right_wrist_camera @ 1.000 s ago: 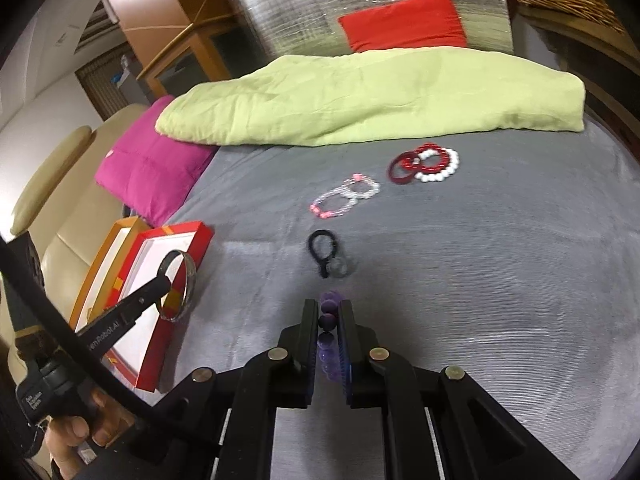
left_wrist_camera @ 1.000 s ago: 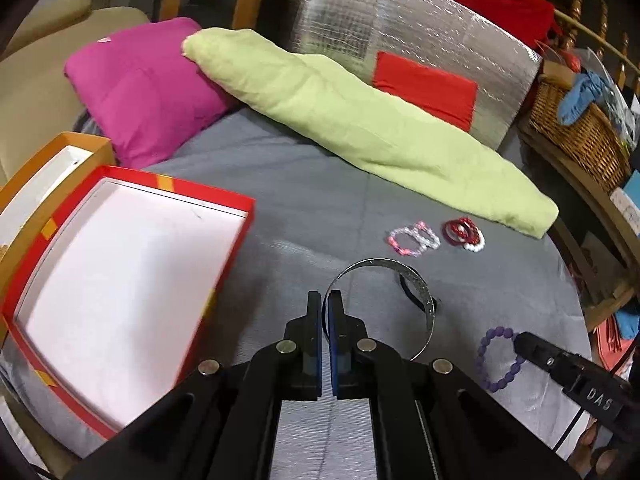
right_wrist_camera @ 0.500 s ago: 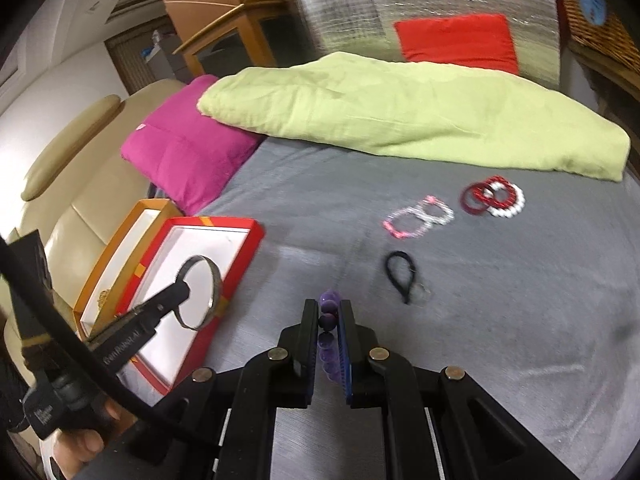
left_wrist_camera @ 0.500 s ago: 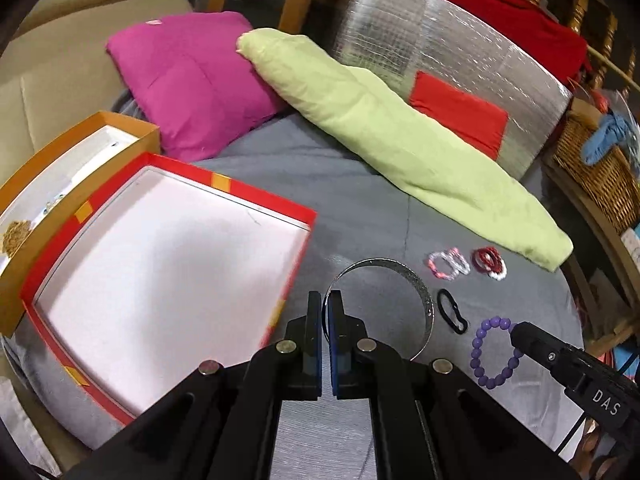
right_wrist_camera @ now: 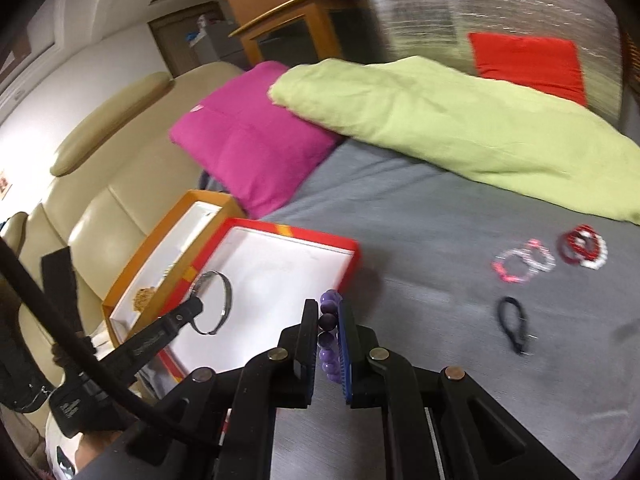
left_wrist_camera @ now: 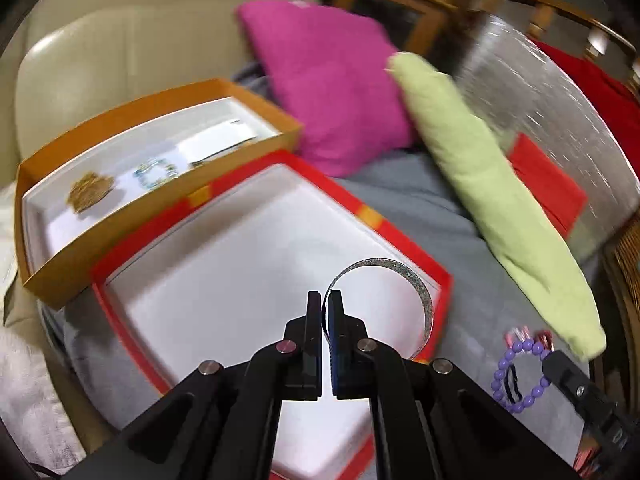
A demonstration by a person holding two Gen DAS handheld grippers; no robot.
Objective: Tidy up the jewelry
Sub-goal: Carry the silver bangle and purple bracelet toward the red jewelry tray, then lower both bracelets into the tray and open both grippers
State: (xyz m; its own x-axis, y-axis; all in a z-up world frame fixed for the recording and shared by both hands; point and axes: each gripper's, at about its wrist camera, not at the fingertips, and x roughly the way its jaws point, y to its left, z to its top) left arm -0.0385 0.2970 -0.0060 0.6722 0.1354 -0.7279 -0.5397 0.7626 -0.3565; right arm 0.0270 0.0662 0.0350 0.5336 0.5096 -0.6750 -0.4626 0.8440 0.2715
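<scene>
Both claws grip: left claw bangle; right claw purple bracelet, beads close only there.

A magenta cushion touches a lime-green blanket beside a beige sofa.

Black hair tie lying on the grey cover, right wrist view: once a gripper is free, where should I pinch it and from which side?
The black hair tie lies flat as a long, narrow loop, clear of the pink bracelets. Come from above and close across the narrow width near its middle, catching both strands. Its far end looks slightly wider, so one strand there might also work.
</scene>
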